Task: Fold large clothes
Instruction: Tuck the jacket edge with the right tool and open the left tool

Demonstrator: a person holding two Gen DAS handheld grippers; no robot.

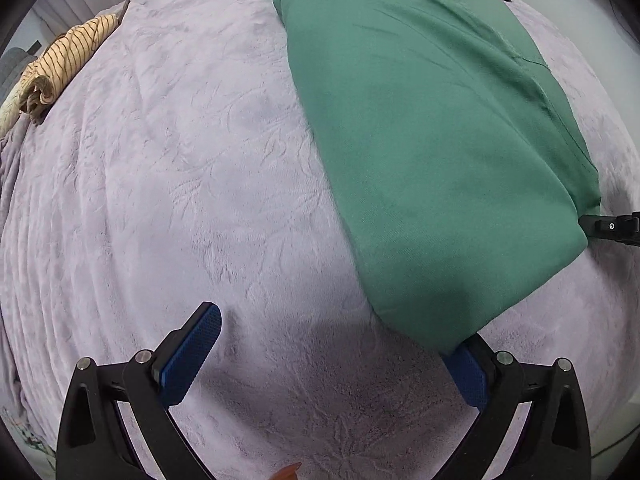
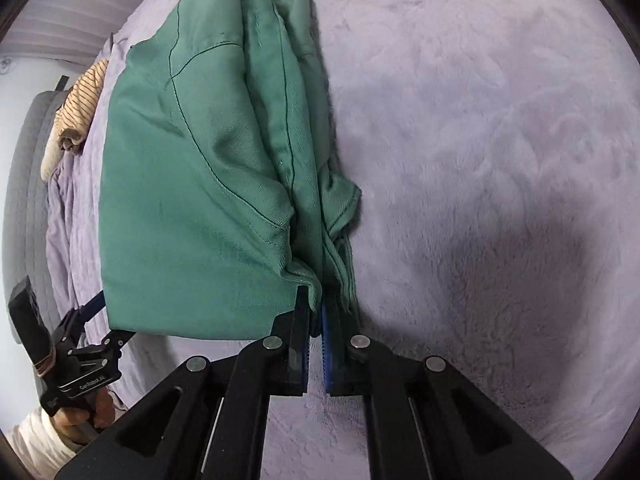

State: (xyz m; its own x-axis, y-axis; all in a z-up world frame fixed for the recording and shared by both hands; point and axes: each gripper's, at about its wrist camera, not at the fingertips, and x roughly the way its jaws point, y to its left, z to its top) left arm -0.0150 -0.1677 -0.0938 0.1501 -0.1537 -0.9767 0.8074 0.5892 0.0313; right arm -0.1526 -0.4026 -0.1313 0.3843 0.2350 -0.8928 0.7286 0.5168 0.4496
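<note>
Green garment (image 2: 192, 184) corner pinched in right hand-held gripper (image 2: 316, 312).

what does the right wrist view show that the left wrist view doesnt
Only the right wrist view: the right gripper shut on the bunched edge of the green garment, its stitched seams, and the hand holding the left gripper. Only the left wrist view: the left gripper open, one finger under the garment's corner. Both: the garment, the lilac blanket, the striped cloth.

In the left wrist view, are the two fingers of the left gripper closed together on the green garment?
No. The left gripper stands wide open over the lilac blanket, and only one finger is at the corner of the green garment.
</note>
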